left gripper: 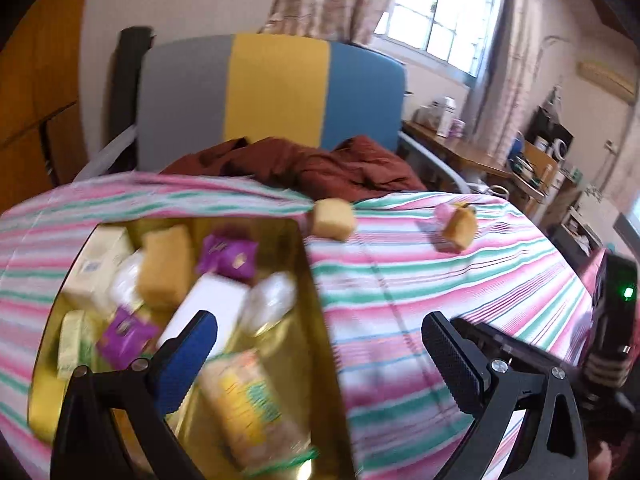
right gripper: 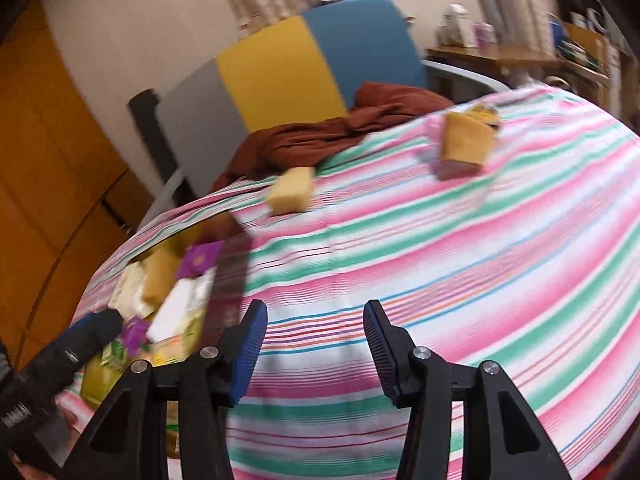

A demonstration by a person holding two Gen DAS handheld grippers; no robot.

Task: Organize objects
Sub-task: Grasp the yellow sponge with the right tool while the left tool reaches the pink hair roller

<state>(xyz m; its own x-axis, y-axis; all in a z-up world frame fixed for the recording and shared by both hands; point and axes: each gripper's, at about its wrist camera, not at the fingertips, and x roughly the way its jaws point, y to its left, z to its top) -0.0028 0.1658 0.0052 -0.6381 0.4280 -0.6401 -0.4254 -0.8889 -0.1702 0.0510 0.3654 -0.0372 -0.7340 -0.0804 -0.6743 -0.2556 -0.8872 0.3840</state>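
Left wrist view: left gripper with jaws spread wide, nothing between them; its left finger hangs over the gold box, its right finger over the striped cloth.
Gold box: open, on the striped cloth, at the left of the bed; packed with small items.
Box contents: a yellow sponge, purple packets, a white block, a yellow-and-green packet; blurred, labels unreadable.
Loose sponge: on the cloth just beyond the box's far corner, apart from it.
Second loose item: yellowish sponge-like piece with something pink beside it, farther right on the cloth; too blurred to name surely.
Right wrist view: right gripper released, jaws apart, empty, above bare cloth to the right of the box.
Loose pieces from this side: sponge and second piece, both well ahead of the fingers.
Background: brown blanket bunched by a grey, yellow and blue headboard.
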